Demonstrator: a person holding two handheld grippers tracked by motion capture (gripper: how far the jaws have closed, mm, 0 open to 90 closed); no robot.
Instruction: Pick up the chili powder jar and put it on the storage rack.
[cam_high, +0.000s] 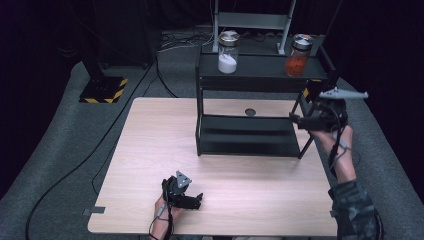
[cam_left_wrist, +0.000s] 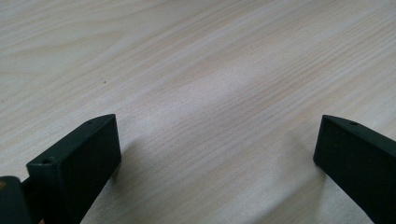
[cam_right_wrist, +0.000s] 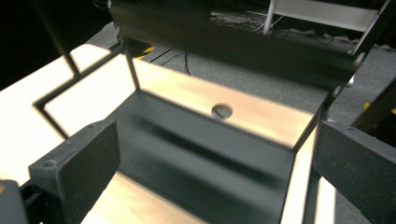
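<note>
A black two-tier shelf (cam_high: 260, 67) stands at the back right of the light wooden table (cam_high: 150, 150). On its top tier a glass jar of white powder (cam_high: 228, 52) stands at the left and a jar of orange-red contents (cam_high: 298, 55) at the right. My right gripper (cam_high: 296, 120) hovers at the shelf's right end, level with the gap between the tiers. Its jaws stand wide open with nothing between them, and in the right gripper view (cam_right_wrist: 215, 135) they face the lower tier (cam_right_wrist: 196, 154). My left gripper (cam_high: 197, 200) rests low near the table's front edge, open and empty (cam_left_wrist: 217, 135).
A round cable hole (cam_high: 250, 112) lies in the table behind the shelf. On the grey carpet beyond stand a stand's base with yellow-black stripes (cam_high: 104, 90) and a metal frame (cam_high: 252, 22), with loose cables (cam_high: 165, 75) running between them. Bare wood spreads across the table's left half.
</note>
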